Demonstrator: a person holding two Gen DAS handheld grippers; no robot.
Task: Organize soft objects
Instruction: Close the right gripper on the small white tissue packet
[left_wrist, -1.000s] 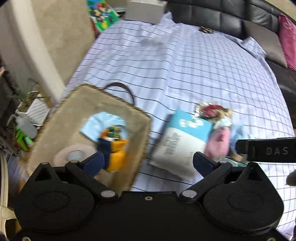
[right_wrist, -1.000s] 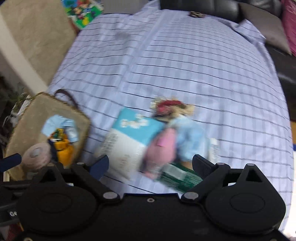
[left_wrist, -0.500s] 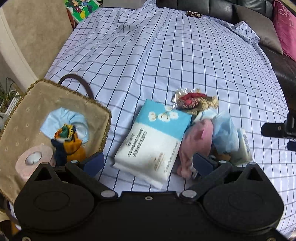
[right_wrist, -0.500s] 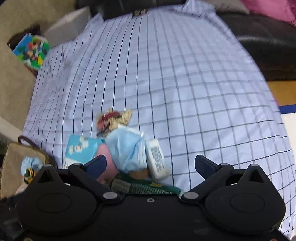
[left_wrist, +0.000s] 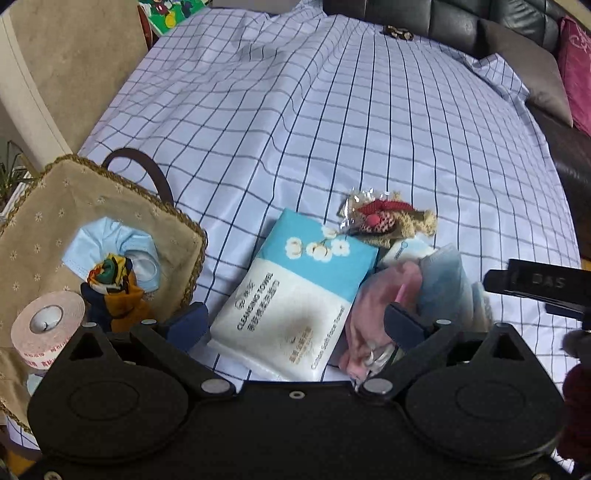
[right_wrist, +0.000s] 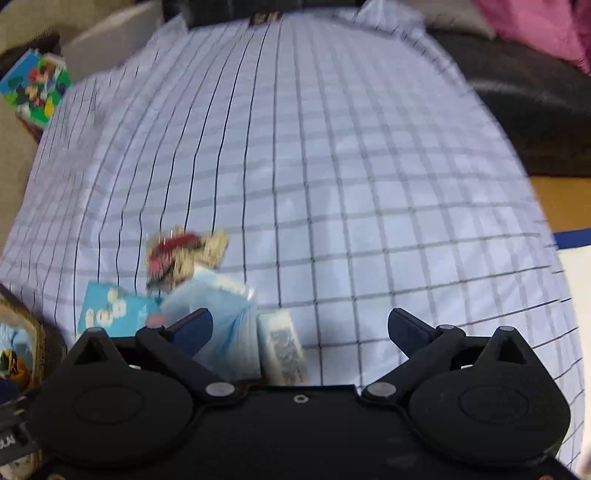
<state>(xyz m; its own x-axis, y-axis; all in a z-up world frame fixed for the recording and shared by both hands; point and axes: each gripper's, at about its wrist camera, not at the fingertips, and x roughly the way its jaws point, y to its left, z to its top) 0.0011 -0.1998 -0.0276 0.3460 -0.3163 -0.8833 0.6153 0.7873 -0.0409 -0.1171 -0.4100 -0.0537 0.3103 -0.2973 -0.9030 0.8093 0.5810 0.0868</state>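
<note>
On a bed spread with a checked sheet (left_wrist: 332, 122), one woven basket (left_wrist: 177, 221) at the left edge, dark handle (left_wrist: 147, 166) raised at its far side. Inside the basket, three items: one crumpled blue face mask (left_wrist: 110, 240), one knotted multicoloured cloth (left_wrist: 114, 284) lying against the mask, one roll of pink-printed tape (left_wrist: 46, 328) near the front corner.

Just beside the basket, out on the sheet, a loose cluster of soft goods. Counted there: one pack of cleansing towels (left_wrist: 299, 295), blue above and white below; one small plush toy in clear wrap (left_wrist: 388, 218) touching the pack's far corner; one pink cloth (left_wrist: 373, 314) pressed against the pack's right side; one pale blue bundle (left_wrist: 447, 284), possibly masks, too blurred to count; one small white packet (right_wrist: 282, 343) at the cluster's right edge, seen from the right wrist view.

Left gripper (left_wrist: 295, 325) poised low over the towel pack, jaws spread wide, one fingertip near the basket wall, the other over the pink cloth, nothing between them gripped. Right gripper (right_wrist: 299, 328) off to the right of the cluster, jaws likewise wide apart and empty, left fingertip over the blue bundle, right over bare sheet. Right wrist view smeared by motion.
</note>
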